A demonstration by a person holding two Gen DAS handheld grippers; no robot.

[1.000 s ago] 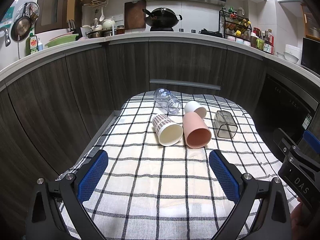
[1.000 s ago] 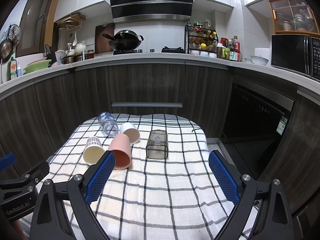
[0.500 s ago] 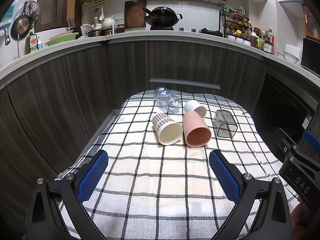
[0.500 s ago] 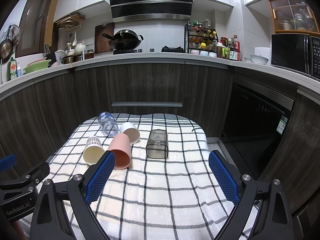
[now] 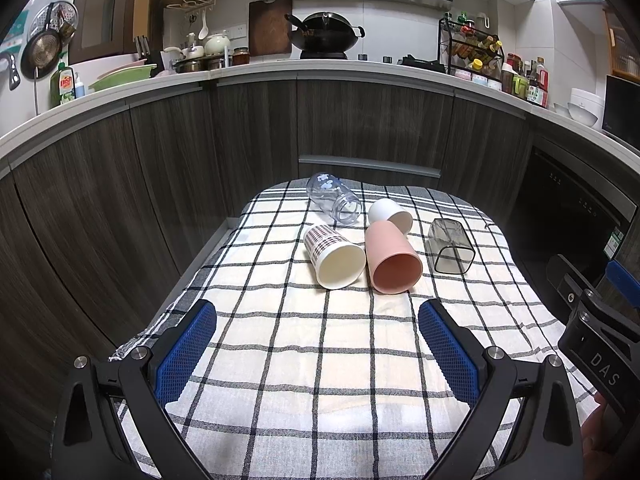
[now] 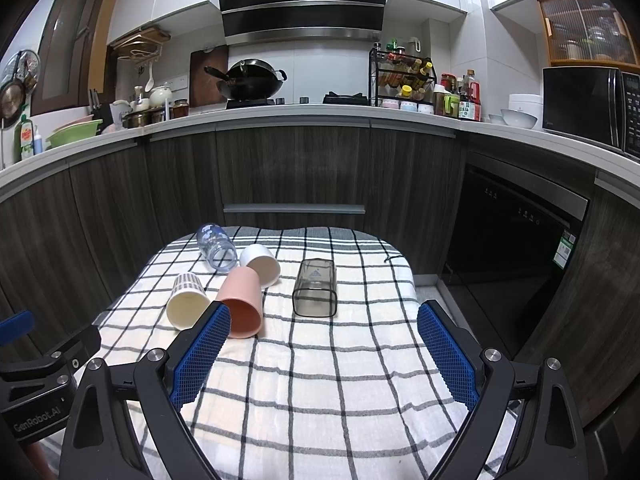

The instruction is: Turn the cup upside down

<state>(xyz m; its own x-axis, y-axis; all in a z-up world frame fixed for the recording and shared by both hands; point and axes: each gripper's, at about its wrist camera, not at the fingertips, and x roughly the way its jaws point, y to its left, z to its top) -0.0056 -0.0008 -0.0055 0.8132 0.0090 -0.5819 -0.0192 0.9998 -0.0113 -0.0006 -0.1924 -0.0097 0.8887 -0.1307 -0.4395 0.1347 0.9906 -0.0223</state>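
Observation:
Several cups lie on their sides on a checked cloth [image 5: 320,344]: a pink cup [image 5: 390,258] [image 6: 242,300], a patterned paper cup [image 5: 332,254] [image 6: 186,300], a small white cup [image 5: 390,212] [image 6: 260,262], a clear bottle-like cup [image 5: 334,198] [image 6: 216,246] and a smoky square cup [image 5: 450,246] [image 6: 316,288]. My left gripper [image 5: 318,350] is open and empty, short of the cups. My right gripper [image 6: 320,356] is open and empty; its left finger [image 6: 200,354] overlaps the pink cup's rim in view.
The cloth covers a small table [image 6: 416,280] in front of dark kitchen cabinets [image 5: 360,128]. A dishwasher [image 6: 516,248] stands on the right. The right gripper's body shows at the right edge of the left wrist view [image 5: 596,328].
Both grippers have barely moved. The cups lie as before.

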